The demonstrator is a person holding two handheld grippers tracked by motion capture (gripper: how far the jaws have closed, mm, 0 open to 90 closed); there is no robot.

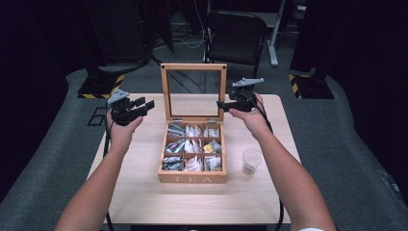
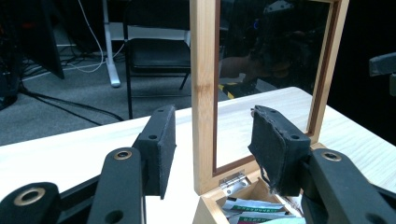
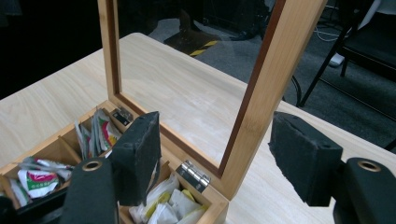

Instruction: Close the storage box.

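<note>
The high view looked forward and down from above the person's side, taking in the whole worktop (image 1: 144, 202). Each gripper view sat close, facing the upright lid (image 2: 205, 93) of the tea box (image 1: 192, 178) from opposite sides; all three shared it.

Print on the tea packets (image 1: 192, 146) is too small to read.

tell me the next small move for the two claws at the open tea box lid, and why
Probably bring both claws inward onto the lid's side rails. The lid stands upright over the tea box, and the left claw and right claw are both open, each lined up with a rail but not yet gripping it.
</note>
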